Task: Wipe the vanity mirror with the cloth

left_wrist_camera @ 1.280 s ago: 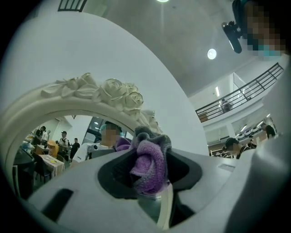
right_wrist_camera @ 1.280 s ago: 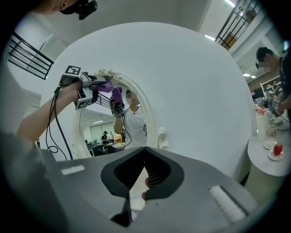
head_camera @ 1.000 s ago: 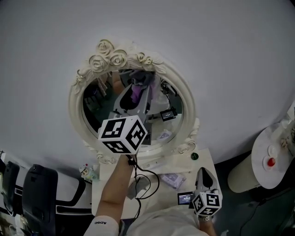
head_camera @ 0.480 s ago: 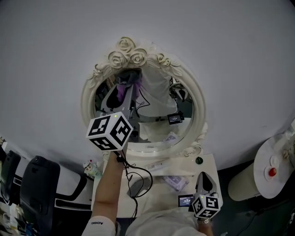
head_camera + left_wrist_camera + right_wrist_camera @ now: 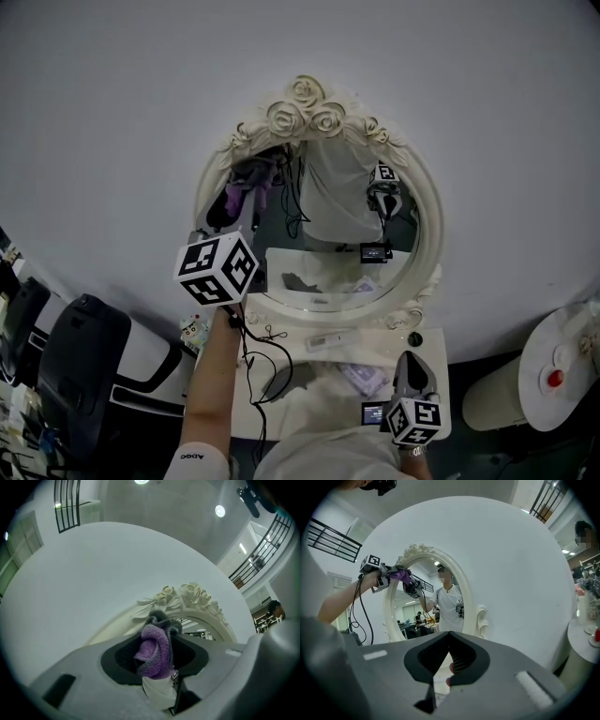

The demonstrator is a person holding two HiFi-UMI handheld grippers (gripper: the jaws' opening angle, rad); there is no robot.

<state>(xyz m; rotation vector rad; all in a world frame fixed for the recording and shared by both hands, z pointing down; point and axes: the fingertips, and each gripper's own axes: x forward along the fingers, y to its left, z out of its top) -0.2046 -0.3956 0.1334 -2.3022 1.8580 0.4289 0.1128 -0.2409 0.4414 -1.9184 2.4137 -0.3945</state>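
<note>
The oval vanity mirror [image 5: 328, 216] in a cream frame with roses on top hangs on the white wall. My left gripper [image 5: 232, 208] is raised to the mirror's upper left edge and is shut on a purple and grey cloth [image 5: 235, 194]. In the left gripper view the cloth [image 5: 153, 651] bulges out between the jaws, with the frame's roses [image 5: 187, 592] just beyond. My right gripper [image 5: 411, 360] hangs low over the vanity table [image 5: 300, 408], shut and holding nothing. From the right gripper view, the mirror [image 5: 424, 597] and the cloth [image 5: 401, 575] are at upper left.
On the table lie a purple packet [image 5: 363, 377], a white tube [image 5: 328, 339] and a small figurine [image 5: 194, 328]. A black cable [image 5: 251, 361] trails from my left arm. A black chair [image 5: 80, 370] stands at left, a round white side table [image 5: 562, 361] at right.
The left gripper has carried the cloth from the upper middle of the glass to its upper left edge. The right gripper has stayed low over the table.
</note>
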